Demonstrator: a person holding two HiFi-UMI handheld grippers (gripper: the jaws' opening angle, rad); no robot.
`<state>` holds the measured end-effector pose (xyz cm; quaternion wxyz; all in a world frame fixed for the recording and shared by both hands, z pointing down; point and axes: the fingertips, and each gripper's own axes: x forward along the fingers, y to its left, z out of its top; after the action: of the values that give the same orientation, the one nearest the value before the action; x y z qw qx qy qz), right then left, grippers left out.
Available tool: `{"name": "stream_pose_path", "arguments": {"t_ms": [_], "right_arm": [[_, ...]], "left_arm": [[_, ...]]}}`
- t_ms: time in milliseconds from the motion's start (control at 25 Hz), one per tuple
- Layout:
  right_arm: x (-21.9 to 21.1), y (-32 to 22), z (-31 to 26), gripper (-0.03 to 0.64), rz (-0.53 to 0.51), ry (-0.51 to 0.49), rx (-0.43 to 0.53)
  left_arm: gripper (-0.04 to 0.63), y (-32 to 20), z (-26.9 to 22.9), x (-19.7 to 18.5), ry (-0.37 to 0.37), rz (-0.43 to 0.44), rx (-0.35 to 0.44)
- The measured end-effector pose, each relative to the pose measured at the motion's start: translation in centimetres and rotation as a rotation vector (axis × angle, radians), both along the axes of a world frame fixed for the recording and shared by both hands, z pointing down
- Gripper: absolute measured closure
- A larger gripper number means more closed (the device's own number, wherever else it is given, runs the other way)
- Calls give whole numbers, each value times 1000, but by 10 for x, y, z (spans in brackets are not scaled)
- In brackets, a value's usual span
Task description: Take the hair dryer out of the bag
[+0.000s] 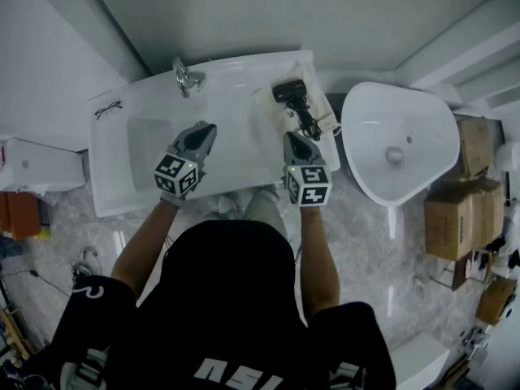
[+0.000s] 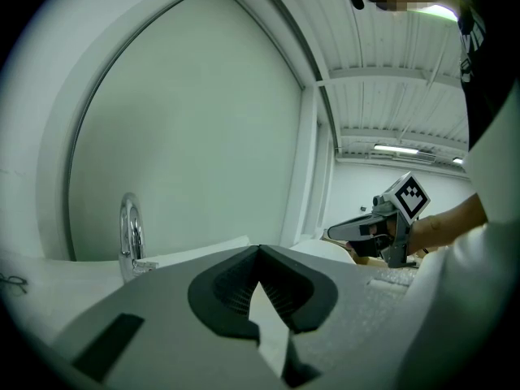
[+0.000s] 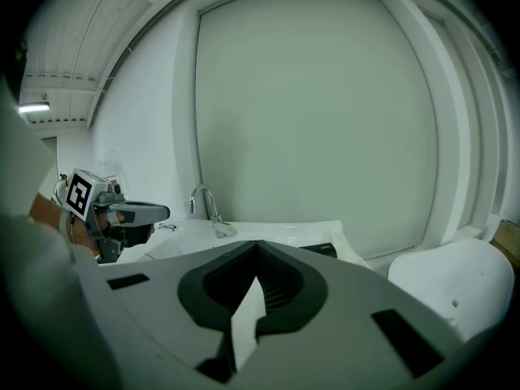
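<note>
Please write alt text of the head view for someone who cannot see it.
From above, a person holds the left hand-held gripper and the right hand-held gripper, both shut and empty, over a white washbasin. Beyond the right one, a black hair dryer lies on or in a pale bag.

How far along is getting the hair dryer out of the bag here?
Done: nothing visible yet. The hair dryer lies with its cord at the pale bag on the counter's right end; whether it is inside or on top, I cannot tell. In hand: nothing. The left gripper and right gripper are shut and empty above the counter. Left: reach, grip it, lift it clear.
</note>
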<state>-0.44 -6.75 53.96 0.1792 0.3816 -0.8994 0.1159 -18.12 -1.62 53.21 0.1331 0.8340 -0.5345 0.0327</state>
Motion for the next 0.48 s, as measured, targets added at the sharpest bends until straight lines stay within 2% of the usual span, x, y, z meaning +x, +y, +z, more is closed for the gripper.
{"name": "stream_pose_path", "arguments": {"t_ms": [480], "right_arm": [[3, -1, 10, 621, -5, 10, -8]], "left_arm": [[597, 2, 7, 4, -14, 15, -12]]}}
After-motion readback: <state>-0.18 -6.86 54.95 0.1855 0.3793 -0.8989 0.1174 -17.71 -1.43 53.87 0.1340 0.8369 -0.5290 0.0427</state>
